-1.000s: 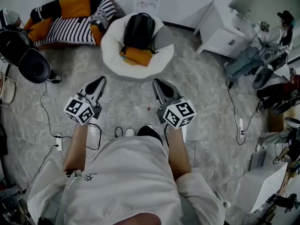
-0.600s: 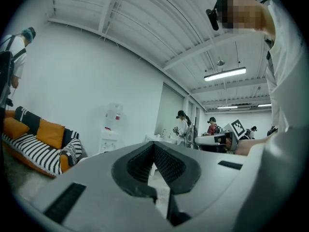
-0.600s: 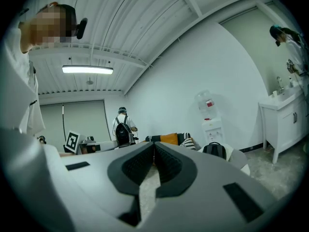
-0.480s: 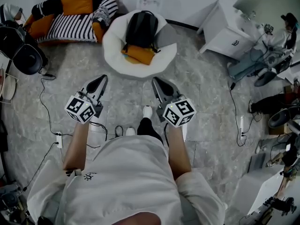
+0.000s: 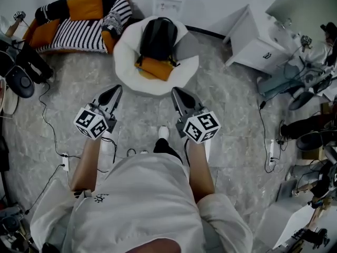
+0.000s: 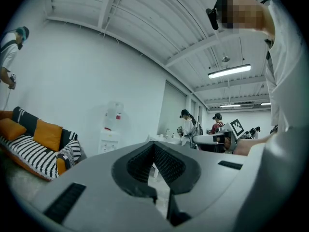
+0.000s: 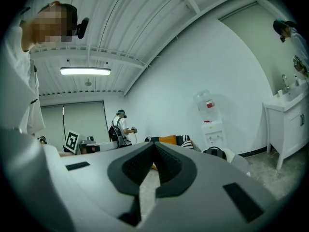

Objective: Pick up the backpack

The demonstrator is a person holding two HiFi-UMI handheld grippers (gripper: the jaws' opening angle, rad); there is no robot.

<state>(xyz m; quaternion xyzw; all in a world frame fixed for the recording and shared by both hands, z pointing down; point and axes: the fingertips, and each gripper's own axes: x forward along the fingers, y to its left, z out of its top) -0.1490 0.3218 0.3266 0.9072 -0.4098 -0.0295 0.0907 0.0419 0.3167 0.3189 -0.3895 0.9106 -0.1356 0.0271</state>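
Your left tool (image 5: 115,88) and right tool (image 5: 176,90) are both pressed together with nothing between the jaws. You hold them level, side by side above the floor. The backpack (image 5: 157,36) rests on the white beanbag (image 5: 126,62) at 12 o'clock, well apart from both tools. An orange cushion (image 5: 154,67) lies against its near side. A striped sofa (image 5: 79,20) stands at 10 o'clock and a white cabinet (image 5: 250,41) at 2 o'clock.
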